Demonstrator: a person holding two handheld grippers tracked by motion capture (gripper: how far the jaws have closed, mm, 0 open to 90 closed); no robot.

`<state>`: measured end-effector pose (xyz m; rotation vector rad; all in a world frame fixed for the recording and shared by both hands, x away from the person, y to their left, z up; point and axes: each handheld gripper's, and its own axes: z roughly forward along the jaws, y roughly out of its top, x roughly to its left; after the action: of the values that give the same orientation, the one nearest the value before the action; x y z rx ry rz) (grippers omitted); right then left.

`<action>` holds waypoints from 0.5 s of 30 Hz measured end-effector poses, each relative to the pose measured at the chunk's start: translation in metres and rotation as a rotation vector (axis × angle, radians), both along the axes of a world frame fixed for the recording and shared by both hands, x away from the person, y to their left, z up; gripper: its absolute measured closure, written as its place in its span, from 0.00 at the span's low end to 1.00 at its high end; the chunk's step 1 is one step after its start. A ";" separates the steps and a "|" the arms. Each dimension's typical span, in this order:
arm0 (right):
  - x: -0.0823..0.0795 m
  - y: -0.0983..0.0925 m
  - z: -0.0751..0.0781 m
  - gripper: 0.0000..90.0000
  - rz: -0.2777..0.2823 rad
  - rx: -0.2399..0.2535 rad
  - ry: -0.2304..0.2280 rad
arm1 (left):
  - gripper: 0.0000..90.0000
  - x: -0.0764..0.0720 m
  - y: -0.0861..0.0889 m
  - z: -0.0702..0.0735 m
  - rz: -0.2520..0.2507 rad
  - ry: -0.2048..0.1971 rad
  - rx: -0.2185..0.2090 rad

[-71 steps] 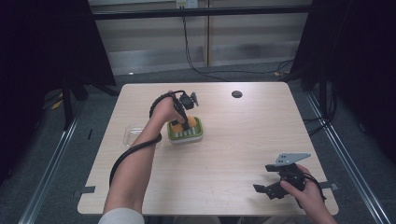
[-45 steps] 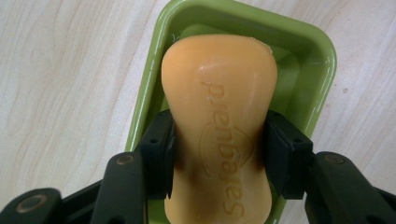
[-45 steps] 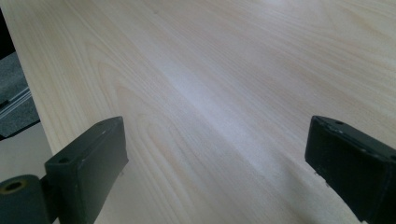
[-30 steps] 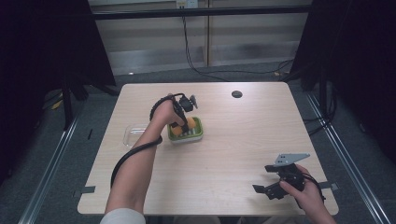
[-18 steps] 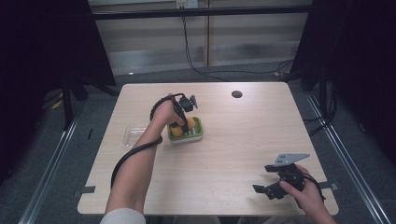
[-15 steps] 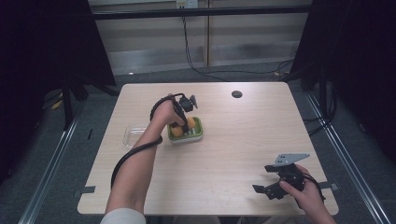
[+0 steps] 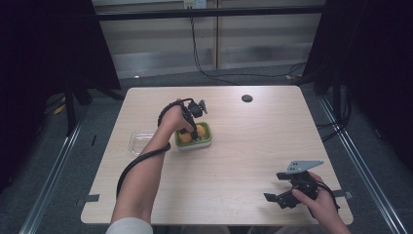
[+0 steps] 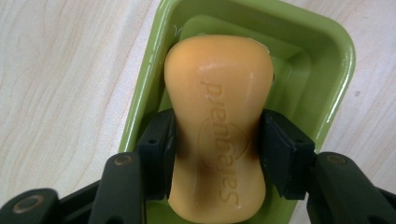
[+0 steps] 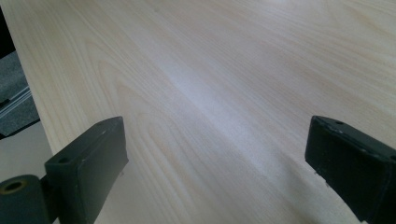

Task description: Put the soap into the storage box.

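The left tool (image 8: 217, 154) pinches one smooth, waisted orange soap bar (image 8: 218, 121) at its narrow middle, its jaws having just eased slightly, the bar lying in a glossy green rectangular dish (image 8: 334, 65). A second orange piece (image 7: 185, 137) shows in the dish. Just beyond the dish's far side sits one clear plastic lid (image 7: 139, 141). Well apart, the right tool (image 9: 217, 158) hovers spread over the pale woodgrain counter (image 7: 253, 146).

This looks like a lab or recording booth rather than a home: a bare light-wood table (image 7: 234, 161) stands alone on grey carpet, black curtains (image 7: 44, 48) hang at the left and right of the frame, metal rails (image 7: 48, 190) run along the floor, and a cable (image 7: 199, 53) drops from a wall socket at the top centre.
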<state>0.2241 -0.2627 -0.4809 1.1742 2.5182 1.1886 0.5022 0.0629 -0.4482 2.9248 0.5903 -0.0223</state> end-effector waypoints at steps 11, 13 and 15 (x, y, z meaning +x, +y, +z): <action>-0.001 0.001 0.002 0.06 -0.001 -0.004 -0.004 | 0.49 -0.003 0.004 0.015 0.044 0.001 -0.037; -0.001 0.001 0.002 0.06 -0.001 -0.002 -0.008 | 0.49 -0.003 0.005 0.018 0.046 0.009 -0.034; -0.001 0.001 0.003 0.06 -0.003 0.001 -0.006 | 0.47 -0.004 0.006 0.021 0.059 0.002 -0.050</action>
<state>0.2227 -0.2614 -0.4783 1.1717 2.5109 1.1916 0.4978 0.0685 -0.4276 2.8576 0.6664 -0.0319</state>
